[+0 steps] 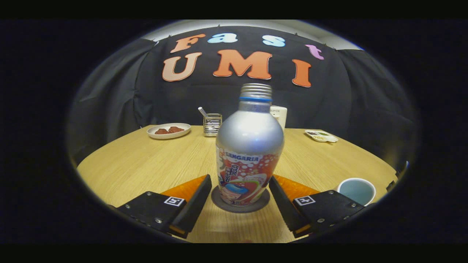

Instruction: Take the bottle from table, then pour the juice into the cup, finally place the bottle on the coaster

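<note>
We're judging the task as nearly done: the aluminium juice bottle (250, 146) is standing upright on the dark round coaster (240, 207), cap on, w/ the blue cup (357, 190) off to the right of the fingers. Whether juice is in the cup we can't tell. What's left, prob just backing away. The gripper (240, 204) is standing wide open; we're seeing gaps btwn both fingers and the bottle's base, so nothing is being held or touched. Bottle is sitting btwn the fingers. Beyond it on the wooden table (146, 164): a plate w/ food (168, 130), a glass holder (212, 124), a small tray (321, 135)
</note>
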Available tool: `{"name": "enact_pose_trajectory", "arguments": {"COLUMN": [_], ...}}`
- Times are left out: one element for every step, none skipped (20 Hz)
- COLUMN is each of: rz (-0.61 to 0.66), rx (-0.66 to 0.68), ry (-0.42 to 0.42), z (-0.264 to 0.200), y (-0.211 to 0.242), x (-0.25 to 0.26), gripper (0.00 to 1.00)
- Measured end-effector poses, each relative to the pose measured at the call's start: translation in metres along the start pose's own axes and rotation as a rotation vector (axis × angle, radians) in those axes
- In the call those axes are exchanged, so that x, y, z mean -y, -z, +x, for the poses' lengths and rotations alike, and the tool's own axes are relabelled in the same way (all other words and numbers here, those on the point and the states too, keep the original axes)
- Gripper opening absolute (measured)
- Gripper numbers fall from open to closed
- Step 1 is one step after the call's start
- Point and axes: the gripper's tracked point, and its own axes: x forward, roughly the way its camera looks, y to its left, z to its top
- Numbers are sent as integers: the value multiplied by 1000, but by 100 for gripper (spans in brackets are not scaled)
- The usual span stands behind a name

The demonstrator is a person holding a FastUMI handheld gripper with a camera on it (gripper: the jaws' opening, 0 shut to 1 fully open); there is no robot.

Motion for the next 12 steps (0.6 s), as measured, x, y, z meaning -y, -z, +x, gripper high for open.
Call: {"name": "enact_pose_trajectory", "arguments": {"rz": [2, 5, 15, 28, 35, 38, 38, 38, 36, 32, 26, 24], "rx": [17, 36, 58, 85, 108, 134, 159, 188, 214, 241, 268, 295], "ry": [-4, -7, -14, -26, -38, -45, -47, -47, -52, -52, -51, -50], "z": [-10, -18, -25, -34, -45, -56, -67, -79, -92, -106, -121, -135], "y": [-5, -10, -16, -23, -29, -37, -45, -55, -65, -74, -82, -90], "x": [0, 1, 0, -3, -5, -7, -6, -7, -8, -9, -10, -12], "gripper": [94, 96, 97, 97, 97, 97, 97, 97, 97, 97, 97, 97]}}
